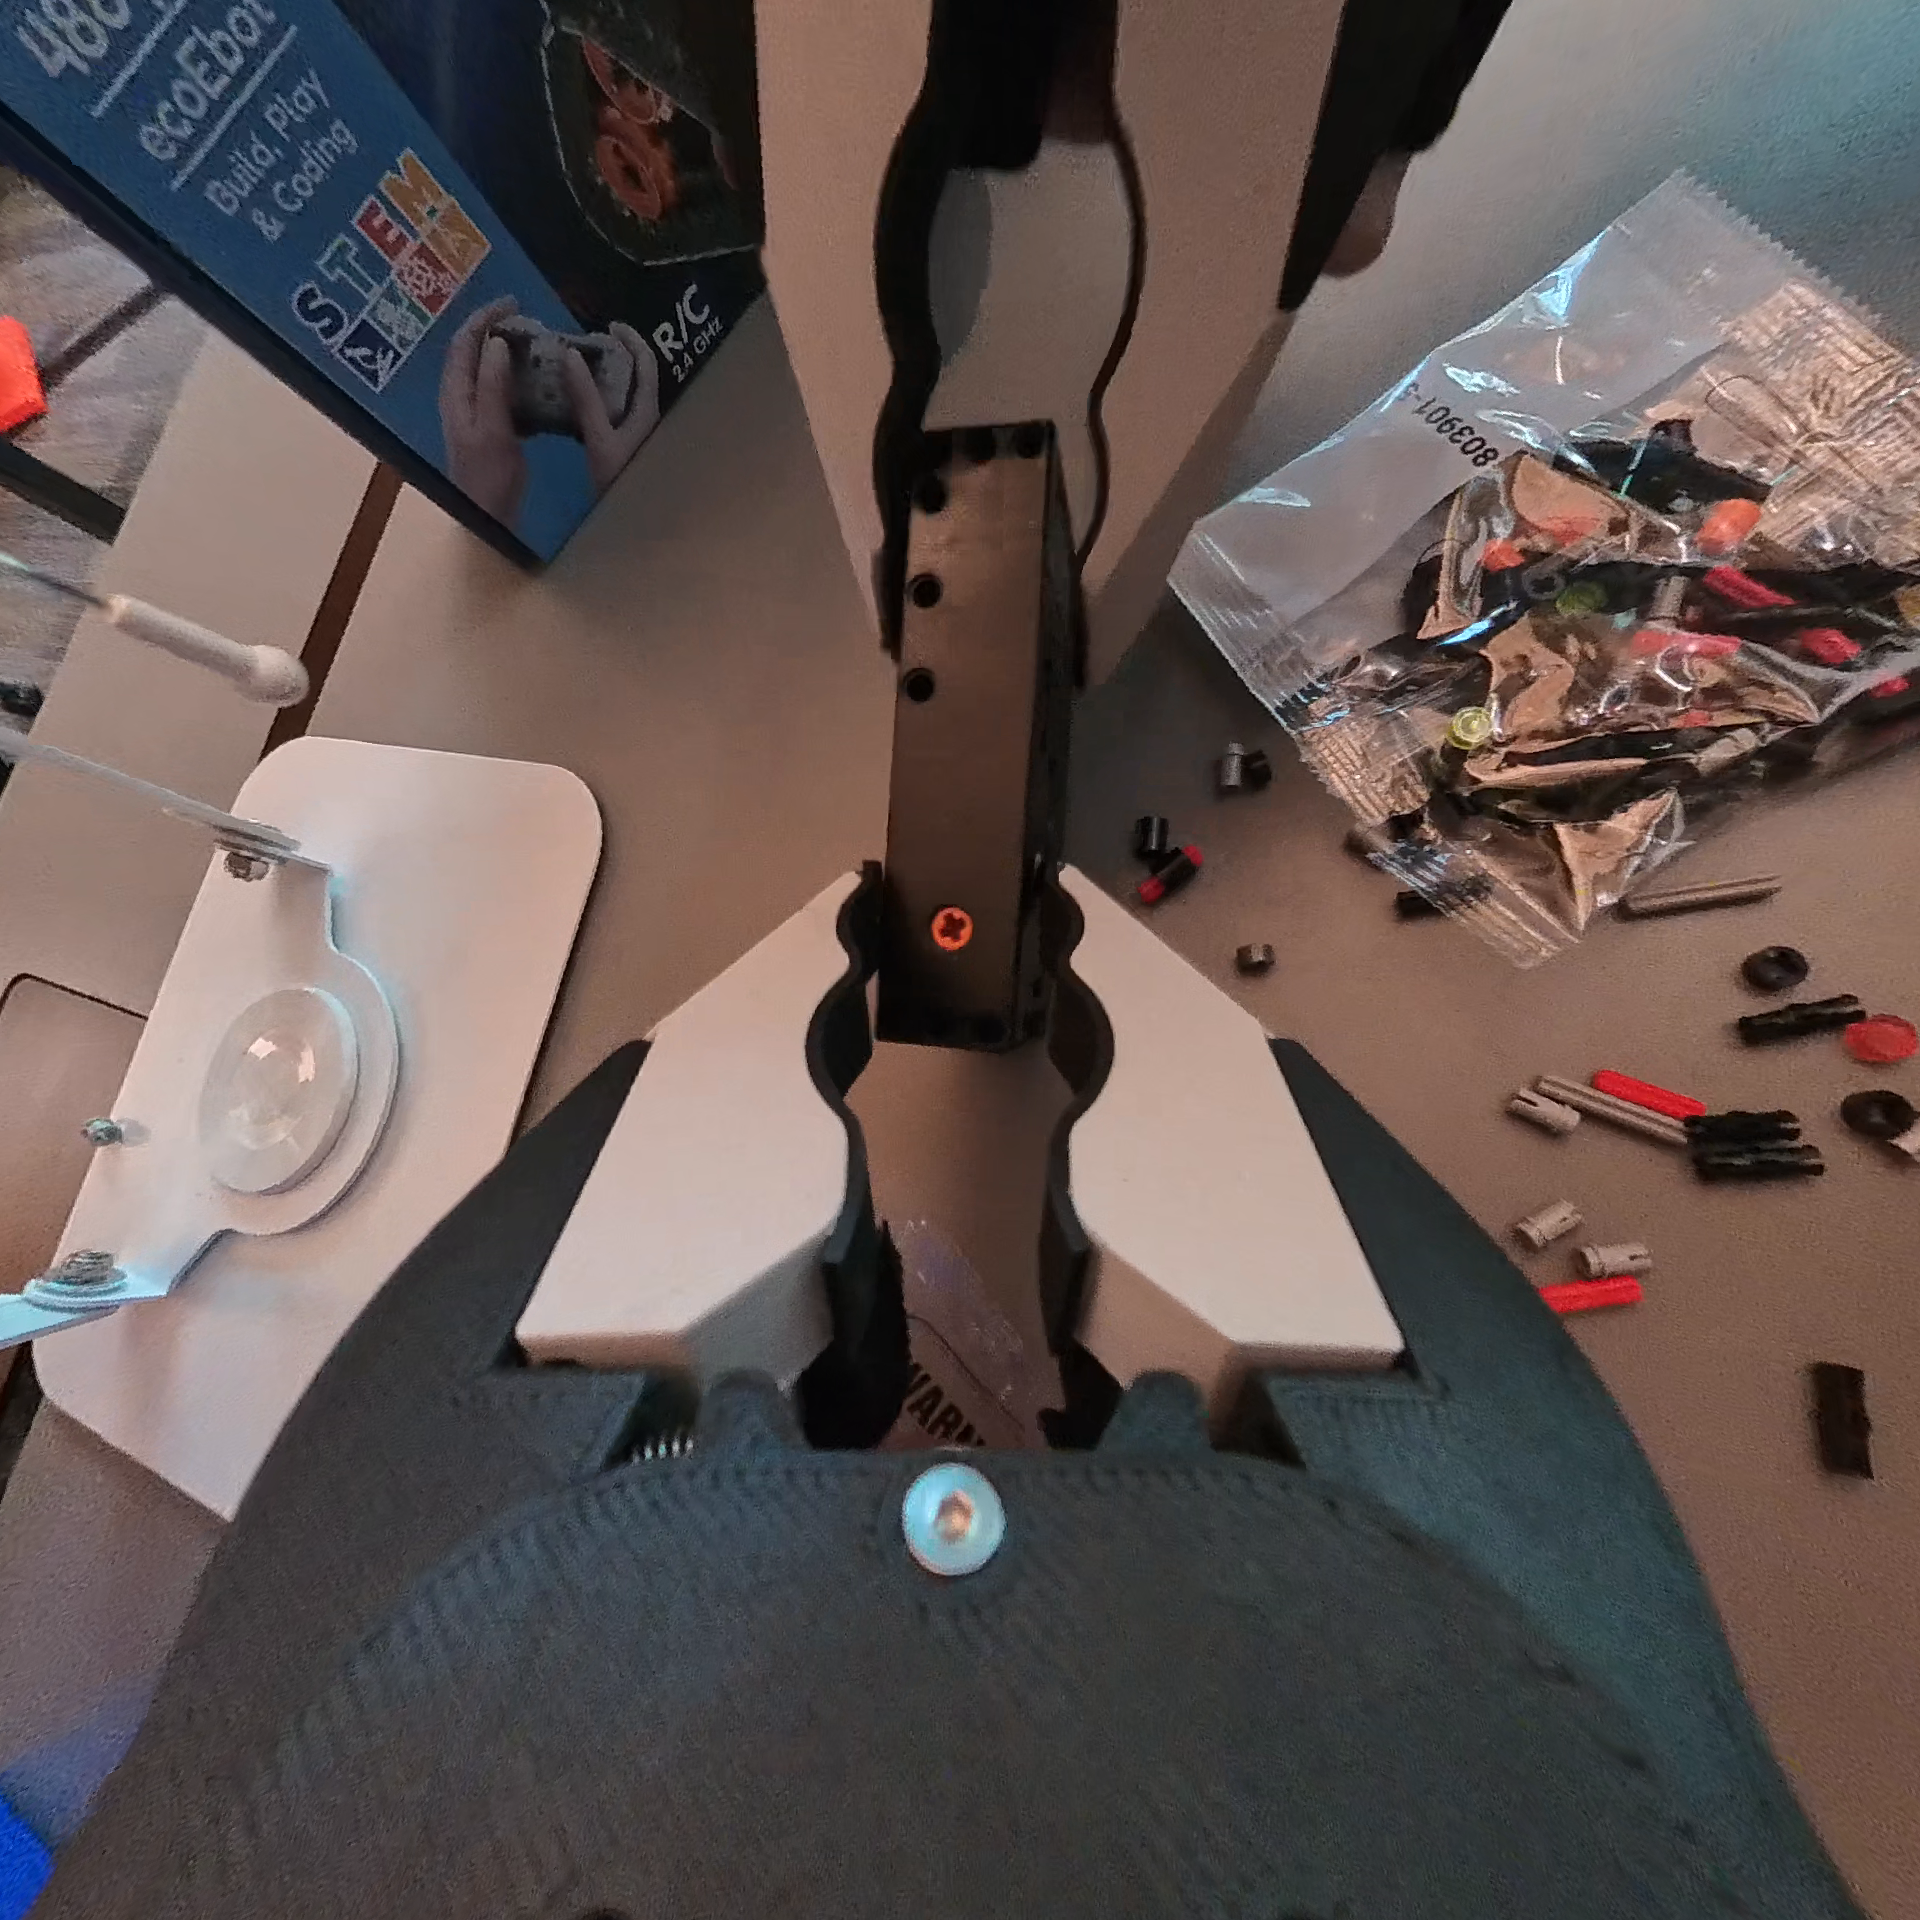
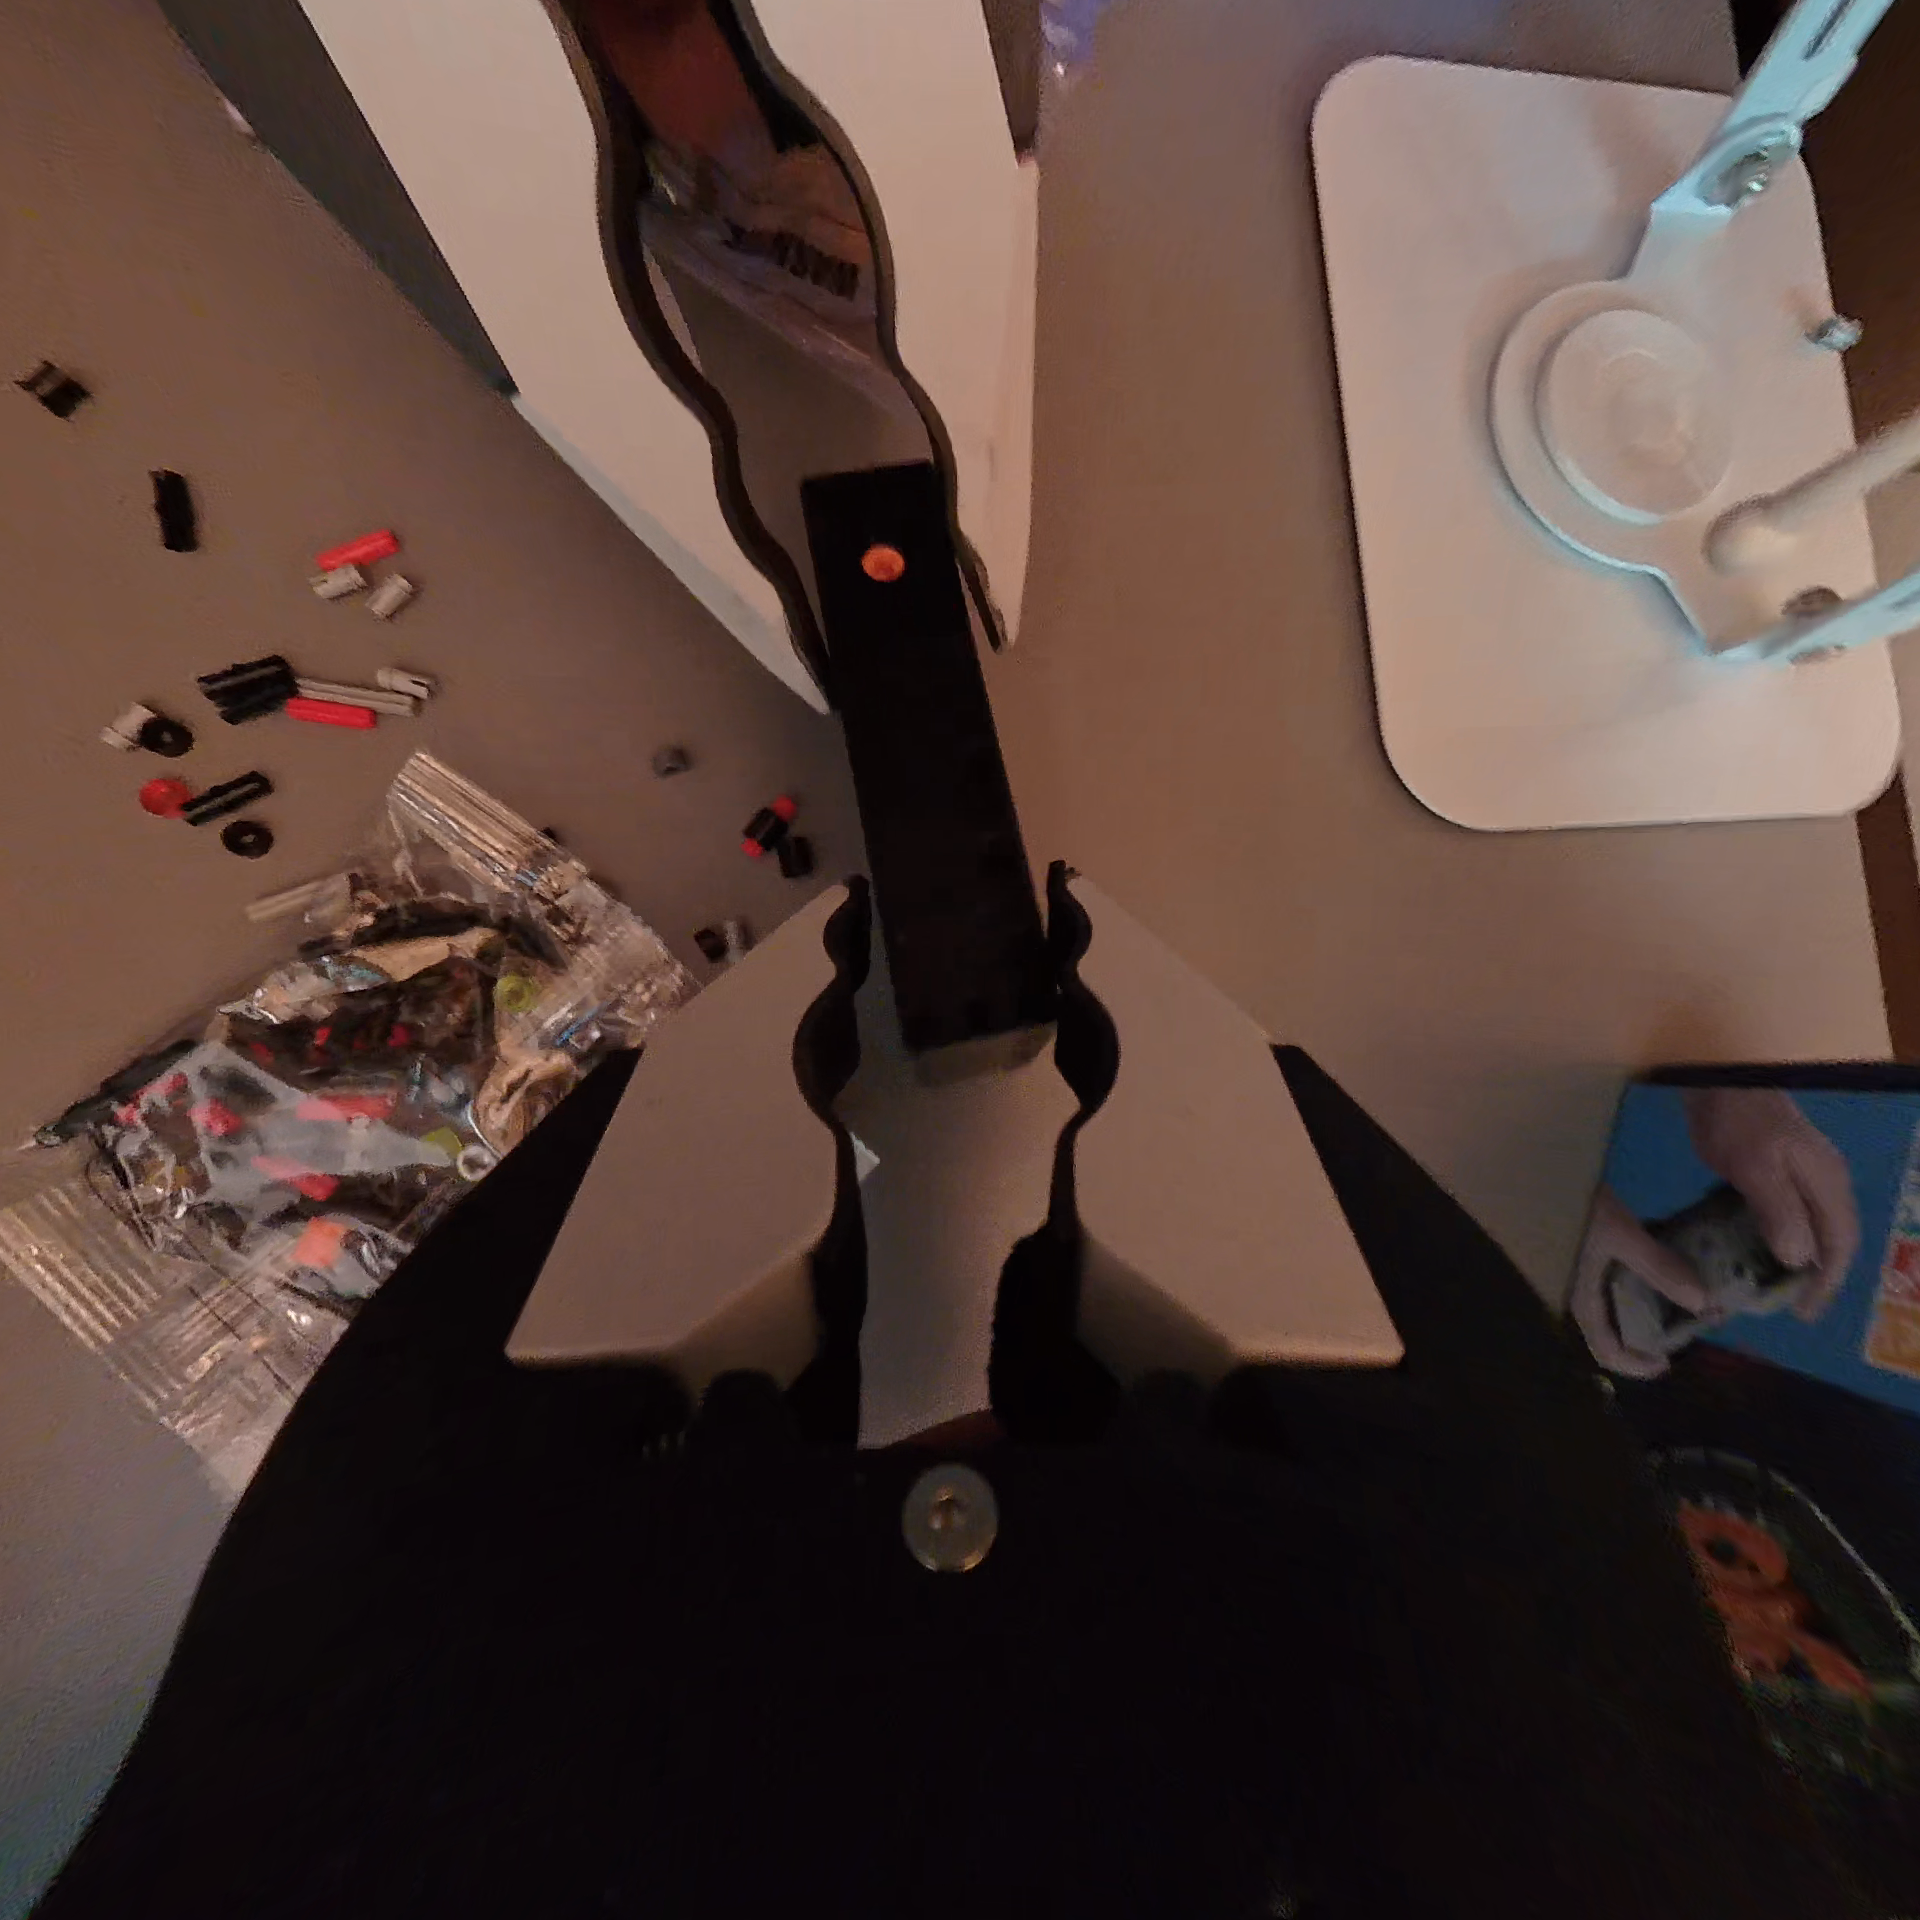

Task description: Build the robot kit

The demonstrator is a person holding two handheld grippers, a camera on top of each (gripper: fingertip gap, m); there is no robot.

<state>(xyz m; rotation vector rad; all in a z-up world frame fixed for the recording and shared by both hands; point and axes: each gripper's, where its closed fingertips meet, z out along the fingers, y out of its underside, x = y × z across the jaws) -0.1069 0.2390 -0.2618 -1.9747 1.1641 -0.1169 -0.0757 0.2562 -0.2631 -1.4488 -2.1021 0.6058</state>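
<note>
Two grippers clamped on one black block, left gripper at the end with the orange pin, right gripper at the opposite end, held above table. Clear bag of black, red, grey small parts just right; loose pins scattered beside. White lamp base left. Blue printed box beyond, writing skipped.

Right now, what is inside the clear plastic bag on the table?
The clear plastic bag holds a jumble of small black, red, orange and yellow-green building parts, with crinkled silvery film among them. Glare and folds hide the lower layers, so a count is impossible.
</note>
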